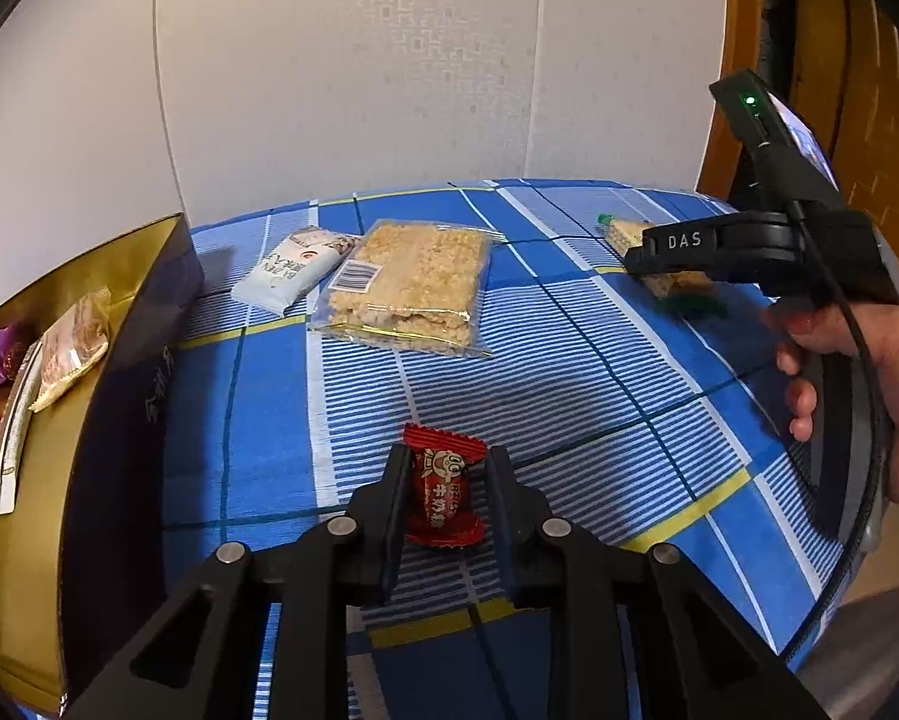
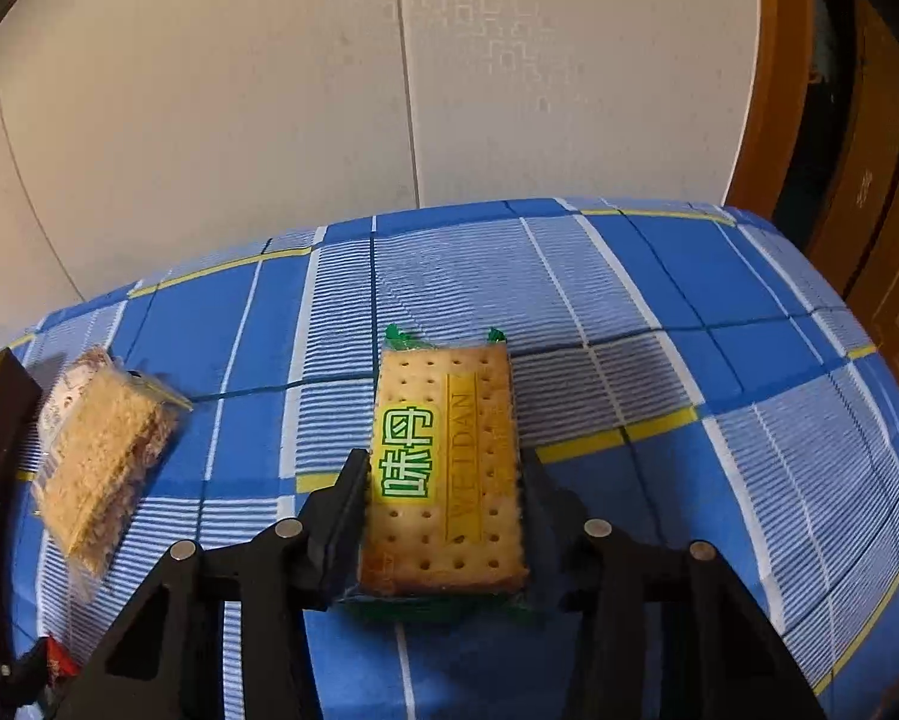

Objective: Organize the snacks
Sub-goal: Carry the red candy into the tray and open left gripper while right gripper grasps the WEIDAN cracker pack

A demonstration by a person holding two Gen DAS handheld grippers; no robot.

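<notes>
At six o'clock on the bench [image 1: 569, 360], the left gripper [image 1: 443, 483] has its jaws closed on one red candy [image 1: 443, 495]; lift it straight, then carry it to the box [image 1: 107, 396] at nine o'clock. The right gripper [image 2: 443, 498] clamps one cracker pack [image 2: 446, 468]. Two more packets lie loose; four sit boxed.

The gold-lined box [image 1: 89, 396] ran off the left wrist view's left edge, its purple and red sweets half cut away; the right gripper [image 1: 659, 261] hid the middle of the cracker packet [image 1: 629, 234]. In the right wrist view, the rice-cake bag [image 2: 107, 456] covered most of another packet behind it; the print on the red wrapper [image 2: 59, 666] at the lower left was too small to read.
</notes>
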